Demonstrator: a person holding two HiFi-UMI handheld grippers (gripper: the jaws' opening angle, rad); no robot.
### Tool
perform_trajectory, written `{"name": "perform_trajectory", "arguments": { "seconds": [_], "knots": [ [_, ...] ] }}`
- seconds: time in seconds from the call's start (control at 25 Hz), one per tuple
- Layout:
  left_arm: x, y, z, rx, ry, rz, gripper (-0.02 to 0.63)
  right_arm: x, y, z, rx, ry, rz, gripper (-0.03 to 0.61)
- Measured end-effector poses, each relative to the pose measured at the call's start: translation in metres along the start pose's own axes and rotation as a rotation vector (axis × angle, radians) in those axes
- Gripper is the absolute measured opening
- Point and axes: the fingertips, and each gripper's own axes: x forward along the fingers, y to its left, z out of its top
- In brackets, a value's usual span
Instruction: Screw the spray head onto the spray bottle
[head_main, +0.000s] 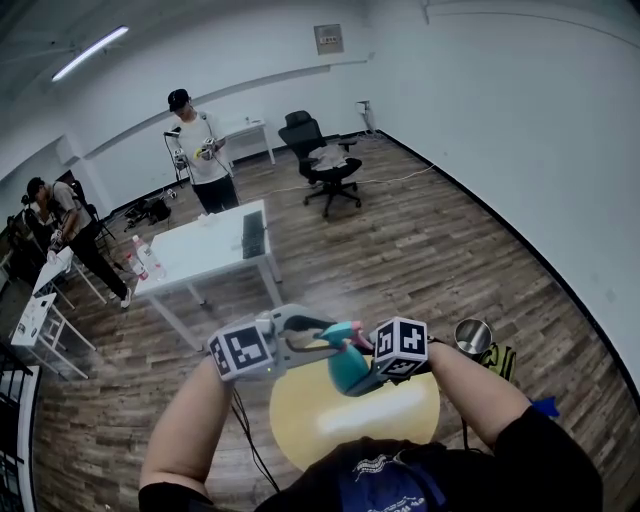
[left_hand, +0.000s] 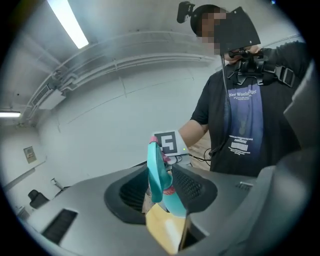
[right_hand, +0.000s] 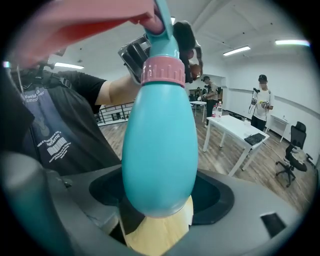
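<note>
Head view: left gripper (head_main: 330, 340) and right gripper (head_main: 352, 385) meet above the table's (head_main: 330, 425) far edge, bottle (head_main: 347, 370) between them. Left gripper view: jaws closed on the spray head (left_hand: 156, 167). Right gripper view: jaws wide, clamping the bottle's base; spray head sits on its neck.

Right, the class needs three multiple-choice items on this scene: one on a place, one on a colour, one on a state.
1. The bottle hangs over: A the white table; B the yellow table; C the chair.
2. The collar is: A pink; B white; C yellow.
3. The right gripper is: A open; B shut on the bottle; C shut on a cup.
1 B: the head view shows yellow beneath it. 2 A: a pink ring at the neck. 3 B: its jaws clamp the body.
</note>
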Motion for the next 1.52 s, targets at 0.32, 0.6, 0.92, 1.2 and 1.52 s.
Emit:
{"name": "perform_trajectory", "arguments": {
  "seconds": [0.32,0.6,0.92,1.2,1.52],
  "knots": [
    [-0.004,-0.031,0.019,0.086,-0.097,-0.183,0.146,0.001,0.040,-0.001,-0.086,-0.019,0.197,0.390],
    [0.000,-0.048,0.027,0.169,-0.094,-0.229,0.150,-0.003,0.065,0.000,-0.125,-0.031,0.307,0.390],
    [-0.021,0.011,0.012,-0.112,-0.218,0.124,0.190,-0.008,0.018,0.010,-0.047,-0.135,0.126,0.388],
    [-0.065,0.030,-0.073,-0.515,-0.386,0.589,0.154,-0.022,-0.031,-0.009,0.055,-0.213,-0.086,0.388],
    [-0.116,0.005,-0.143,-0.865,-0.542,0.841,0.021,-0.048,-0.082,-0.005,0.192,-0.351,-0.343,0.390]
  ]
}}
